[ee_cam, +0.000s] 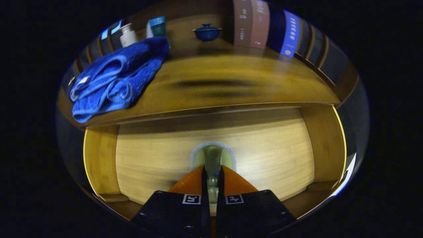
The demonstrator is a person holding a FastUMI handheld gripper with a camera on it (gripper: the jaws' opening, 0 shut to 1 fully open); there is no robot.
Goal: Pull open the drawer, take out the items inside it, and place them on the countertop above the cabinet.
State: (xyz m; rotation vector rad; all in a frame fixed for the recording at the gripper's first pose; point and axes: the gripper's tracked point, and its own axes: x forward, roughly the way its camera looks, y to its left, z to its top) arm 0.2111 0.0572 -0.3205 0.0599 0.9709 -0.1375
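The wooden drawer [271,155] stands pulled open below the countertop [238,72], and its pale floor lies under my fingers. My gripper [211,170] is shut on a pale green item [213,154] with a rounded head and a grey rim. Its narrow stem runs back between both fingers, and the head sticks out just ahead of the fingertips, over the drawer floor. What kind of item it is I cannot tell. A blue towel [115,79] lies crumpled on the countertop's left part, hanging slightly over its front edge.
At the back of the countertop stand a blue lidded bowl [207,32], a white bottle [127,34], a teal box [158,26] and a row of upright books [254,23]. The drawer's side walls [99,162] rise on both sides of the fingers.
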